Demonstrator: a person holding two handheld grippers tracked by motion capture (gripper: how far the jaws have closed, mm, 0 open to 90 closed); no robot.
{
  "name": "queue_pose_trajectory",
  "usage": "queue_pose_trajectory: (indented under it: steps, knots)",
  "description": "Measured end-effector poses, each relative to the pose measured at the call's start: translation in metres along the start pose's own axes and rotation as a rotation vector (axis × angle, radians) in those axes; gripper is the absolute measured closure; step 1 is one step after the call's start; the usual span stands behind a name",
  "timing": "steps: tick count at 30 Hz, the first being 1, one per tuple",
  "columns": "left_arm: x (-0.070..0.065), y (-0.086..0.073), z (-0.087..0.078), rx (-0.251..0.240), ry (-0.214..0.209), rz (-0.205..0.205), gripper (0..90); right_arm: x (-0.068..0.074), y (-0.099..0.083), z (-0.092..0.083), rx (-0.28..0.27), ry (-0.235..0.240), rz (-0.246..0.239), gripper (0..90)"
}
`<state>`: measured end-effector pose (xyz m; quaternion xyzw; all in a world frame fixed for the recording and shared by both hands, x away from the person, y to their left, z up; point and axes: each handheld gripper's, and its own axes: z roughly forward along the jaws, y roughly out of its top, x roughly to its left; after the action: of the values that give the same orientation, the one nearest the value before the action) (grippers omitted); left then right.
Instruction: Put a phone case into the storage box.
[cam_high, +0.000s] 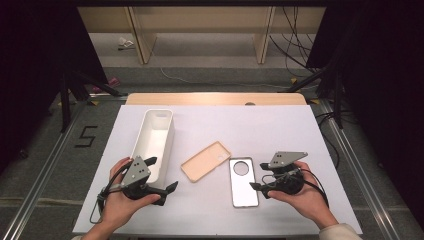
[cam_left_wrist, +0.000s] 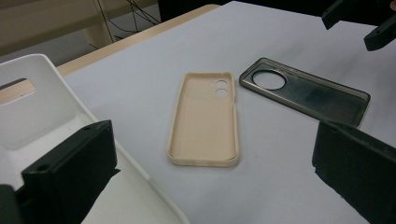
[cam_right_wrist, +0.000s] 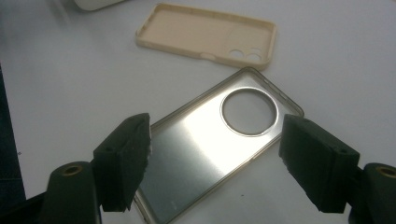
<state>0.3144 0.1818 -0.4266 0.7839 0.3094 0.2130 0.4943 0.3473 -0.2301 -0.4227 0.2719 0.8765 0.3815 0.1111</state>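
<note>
Right gripper view: tool (cam_right_wrist: 215, 158) over clear case (cam_right_wrist: 210, 149)

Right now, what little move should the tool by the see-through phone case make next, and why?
Probably lower the right tool a little onto the clear case. Its jaws stand open with the case lying flat on the table just below them, untouched. The beige case lies apart, farther off.

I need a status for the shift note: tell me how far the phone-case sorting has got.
Nothing looks done yet: the white bin is empty. Both cases lie on the table, the beige case and the clear case. In hand: the right gripper is poised with open jaws above the clear case, not gripping it; the left gripper, also open, waits by the bin. Left, probably: picking up both cases.
</note>
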Motion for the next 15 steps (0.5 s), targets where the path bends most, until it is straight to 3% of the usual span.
queue_pose_trajectory:
  steps: [11, 15]
  knots:
    - [0.000, 0.000, 0.000, 0.001, 0.000, -0.003, 0.0, -0.002, 0.002, 0.000, 0.032, 0.011, -0.017, 26.5]
    - [0.000, 0.001, 0.001, 0.000, 0.000, 0.000, 0.0, 0.002, 0.010, 0.002, 0.121, 0.004, -0.106, 30.2]
